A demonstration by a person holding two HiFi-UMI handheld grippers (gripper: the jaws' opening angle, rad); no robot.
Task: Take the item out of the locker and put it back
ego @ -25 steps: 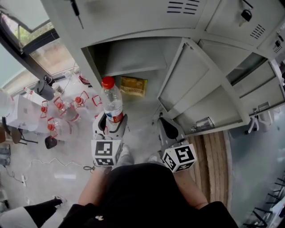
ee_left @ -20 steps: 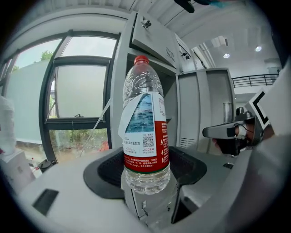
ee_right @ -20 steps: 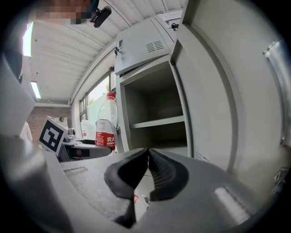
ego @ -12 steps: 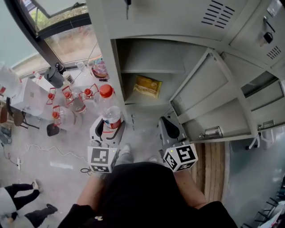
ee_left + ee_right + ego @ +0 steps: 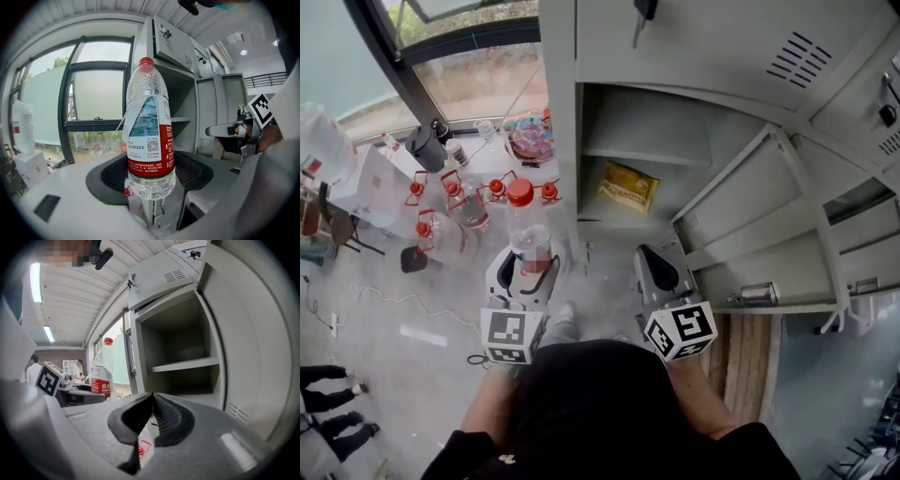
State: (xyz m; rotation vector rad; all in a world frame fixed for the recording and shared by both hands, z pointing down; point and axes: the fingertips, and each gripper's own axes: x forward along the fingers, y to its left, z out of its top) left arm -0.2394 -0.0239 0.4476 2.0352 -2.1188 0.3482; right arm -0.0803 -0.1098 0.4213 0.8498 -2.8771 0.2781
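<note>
A clear water bottle (image 5: 528, 234) with a red cap and a red-and-blue label stands upright in my left gripper (image 5: 523, 274), which is shut on its lower body. It is outside the locker, left of the locker's side wall (image 5: 560, 141). In the left gripper view the bottle (image 5: 149, 136) fills the centre between the pads of the left gripper (image 5: 150, 180). My right gripper (image 5: 659, 272) is shut and empty below the open compartment (image 5: 642, 155). A yellow packet (image 5: 628, 186) lies on the compartment floor. The right gripper (image 5: 151, 416) faces the compartment's shelf (image 5: 187, 365); the bottle (image 5: 102, 371) shows at its left.
The locker door (image 5: 750, 202) stands open to the right of the compartment. Several red-topped jars (image 5: 455, 202) and a white box (image 5: 370, 183) sit at the left under the window frame (image 5: 398, 70). People's legs (image 5: 328, 412) show at the lower left.
My left gripper has carried the bottle leftward, from in front of the open compartment to beyond the locker's left edge. The right gripper stays shut in much the same place.
</note>
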